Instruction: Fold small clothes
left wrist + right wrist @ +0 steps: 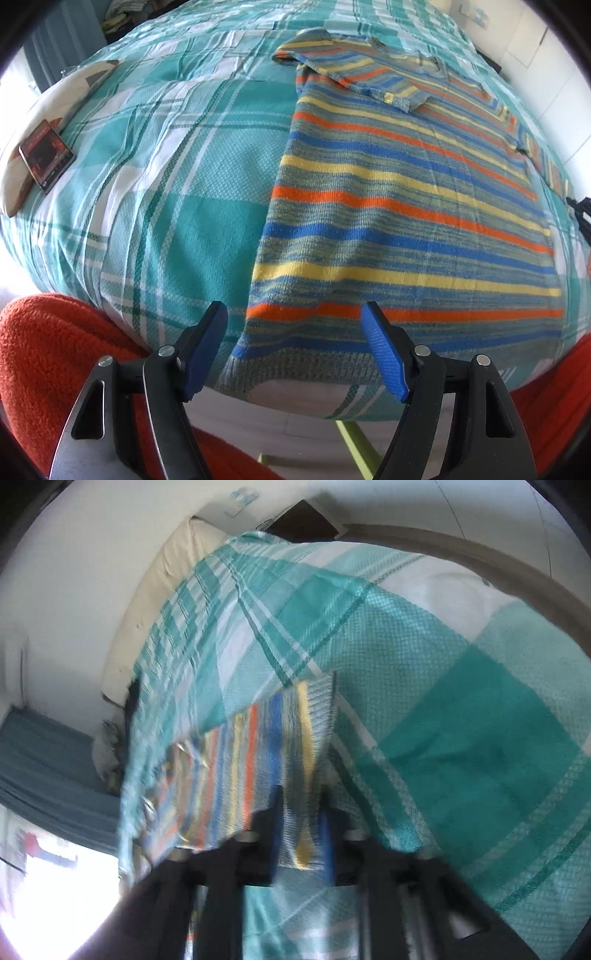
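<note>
A striped knit sweater in blue, orange, yellow and grey lies flat on the teal plaid bedspread. Its left sleeve is folded across the chest at the far end. My left gripper is open and empty, its blue pads straddling the sweater's near left hem corner just above the bed edge. In the blurred right wrist view, my right gripper is shut on a part of the sweater and holds it; which part I cannot tell. The right gripper's tip shows at the far right of the left wrist view.
A small dark book or case lies at the bed's left edge on a pale pillow. Orange fleece fills the near foreground. White wall and cupboards stand behind the bed on the right.
</note>
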A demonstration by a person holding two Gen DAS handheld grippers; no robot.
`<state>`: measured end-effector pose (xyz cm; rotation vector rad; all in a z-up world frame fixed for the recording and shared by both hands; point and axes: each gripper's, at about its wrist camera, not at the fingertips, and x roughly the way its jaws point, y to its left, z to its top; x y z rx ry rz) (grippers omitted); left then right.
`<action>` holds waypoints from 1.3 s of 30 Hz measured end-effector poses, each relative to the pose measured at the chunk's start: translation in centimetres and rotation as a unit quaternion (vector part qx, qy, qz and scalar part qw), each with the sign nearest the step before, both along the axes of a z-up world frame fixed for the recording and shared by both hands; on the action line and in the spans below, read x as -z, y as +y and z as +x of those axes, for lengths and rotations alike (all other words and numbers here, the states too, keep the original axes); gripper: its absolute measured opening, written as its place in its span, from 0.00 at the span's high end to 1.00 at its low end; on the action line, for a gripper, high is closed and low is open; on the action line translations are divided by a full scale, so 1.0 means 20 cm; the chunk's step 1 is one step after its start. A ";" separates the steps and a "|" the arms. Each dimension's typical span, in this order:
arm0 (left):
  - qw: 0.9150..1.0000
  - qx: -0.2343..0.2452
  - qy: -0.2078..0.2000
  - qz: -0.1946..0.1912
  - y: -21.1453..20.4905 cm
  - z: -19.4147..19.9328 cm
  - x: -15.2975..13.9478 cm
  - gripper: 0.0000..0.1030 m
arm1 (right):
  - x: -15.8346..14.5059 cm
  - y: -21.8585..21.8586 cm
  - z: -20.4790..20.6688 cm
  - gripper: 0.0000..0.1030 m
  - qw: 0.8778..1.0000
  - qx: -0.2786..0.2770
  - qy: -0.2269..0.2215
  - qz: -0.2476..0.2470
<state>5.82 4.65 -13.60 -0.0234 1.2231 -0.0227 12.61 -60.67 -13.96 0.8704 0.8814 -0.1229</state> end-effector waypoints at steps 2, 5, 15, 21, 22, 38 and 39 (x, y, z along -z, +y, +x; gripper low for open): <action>1.000 0.000 0.000 0.009 0.00 -0.01 0.01 0.25 | -0.05 0.02 0.01 0.98 0.998 0.001 0.027 -0.064; 1.000 0.001 0.005 0.017 0.00 0.00 0.02 0.25 | -0.02 0.00 -0.03 0.99 0.991 0.000 0.058 -0.121; 0.982 0.112 -0.132 0.077 -0.22 0.27 -0.45 0.16 | -0.06 0.06 -0.12 0.53 0.988 -0.019 0.028 -0.153; 0.949 0.264 -0.129 0.114 -0.60 0.73 -0.32 0.07 | -0.30 0.23 -0.35 0.37 0.978 -0.037 -0.007 -0.206; 0.947 0.273 -0.110 0.125 -0.65 0.82 -0.22 0.08 | -0.33 0.27 -0.40 0.37 0.978 -0.041 -0.018 -0.204; 0.979 -0.162 -0.099 -0.068 0.65 1.32 -0.32 0.96 | -0.31 0.78 -0.58 0.32 0.963 -0.153 -0.064 -0.212; 0.975 -0.194 -0.094 -0.058 0.76 1.33 -0.29 0.96 | -0.29 0.79 -0.58 0.32 0.964 -0.157 -0.059 -0.208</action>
